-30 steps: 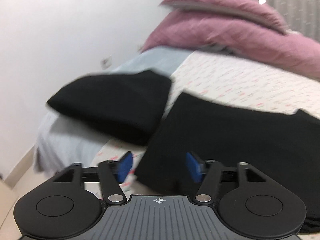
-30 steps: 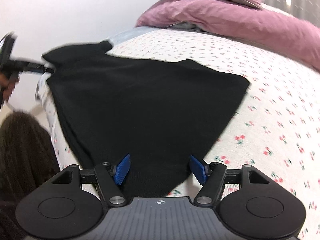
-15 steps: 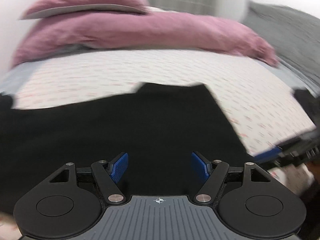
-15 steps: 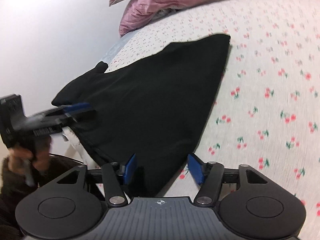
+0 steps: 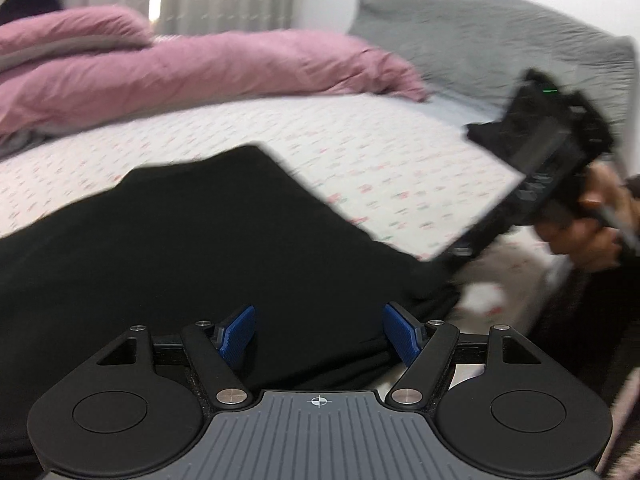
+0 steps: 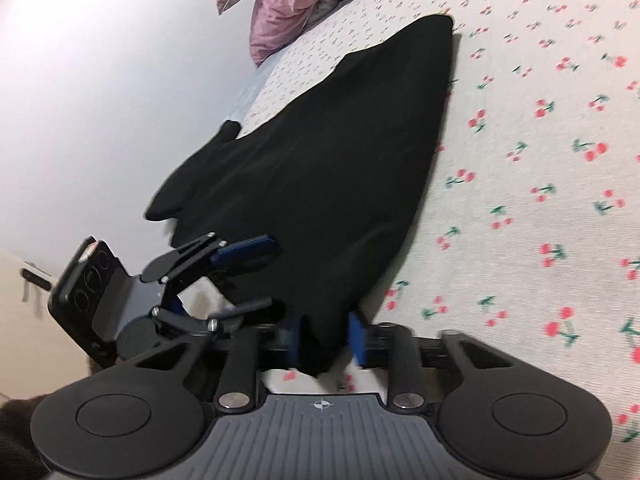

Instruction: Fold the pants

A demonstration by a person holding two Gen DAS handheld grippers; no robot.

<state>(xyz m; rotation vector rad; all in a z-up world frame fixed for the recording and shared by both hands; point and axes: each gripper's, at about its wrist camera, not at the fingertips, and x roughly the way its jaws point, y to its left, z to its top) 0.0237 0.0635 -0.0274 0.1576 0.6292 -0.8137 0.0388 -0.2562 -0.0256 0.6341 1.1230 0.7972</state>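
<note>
While the black pants point(image 6: 344, 168) lay spread on the cherry-print bed sheet point(image 6: 540, 152), near the bed's edge, your right gripper point(image 6: 326, 338) had just been closing, and its blue pads stood on either side of the nearest corner of the fabric, a bunched fold pinched between them. Your left gripper point(image 5: 319, 334) had its jaws spread wide, having just been opening; black cloth filled the view ahead of and under them, but neither pad point(image 5: 236, 330) pressed on it, so that gripper gripped nothing. From the right wrist view you had the left gripper point(image 6: 240, 276) at the pants' edge just left of the right one, one blue finger above the cloth and one below. From the left wrist view the right gripper's body point(image 5: 532, 168) was blurred at the right, with your hand point(image 5: 588, 220) on its handle. A pink duvet point(image 5: 180, 72) lay bunched at the far side of the bed, and a grey cover point(image 5: 500, 44) behind it
</note>
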